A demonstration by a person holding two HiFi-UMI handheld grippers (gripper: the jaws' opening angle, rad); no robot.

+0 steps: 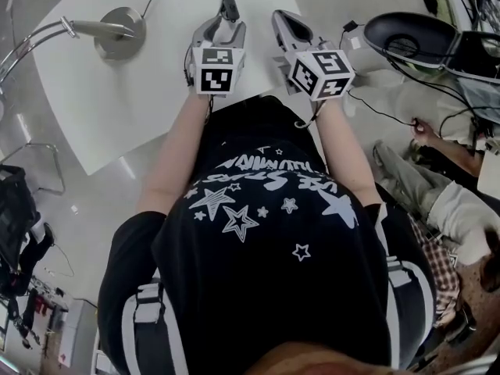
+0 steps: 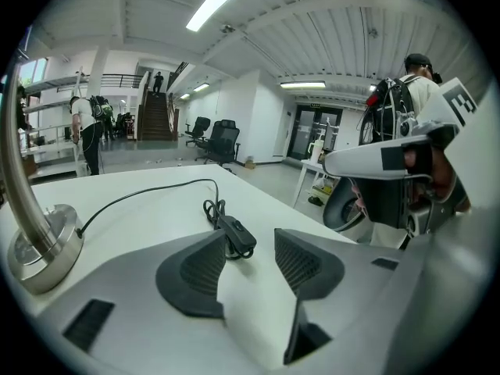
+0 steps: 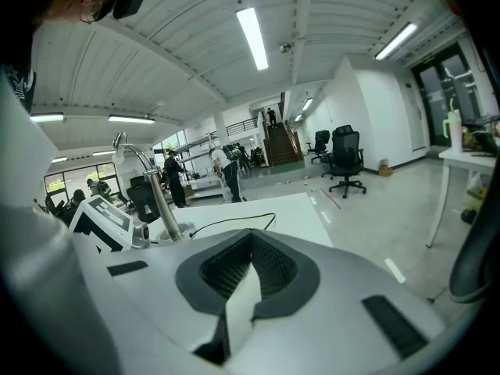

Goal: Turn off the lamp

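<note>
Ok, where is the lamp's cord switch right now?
In the left gripper view the cord switch lies on the white table, just beyond the left claw's open jaws; the lamp base stands at far left.

Bright ceiling strip lights (image 2: 218, 2); fisheye-bent, dark-vignetted edges

No text is legible. White lettering (image 1: 266, 169) among printed stars on the person's black fabric T-shirt (image 1: 258, 287) appears upside down and cannot be read. Two white plastic cubes (image 1: 216, 70) (image 1: 322, 73) bear only black-and-white square code patterns.
</note>
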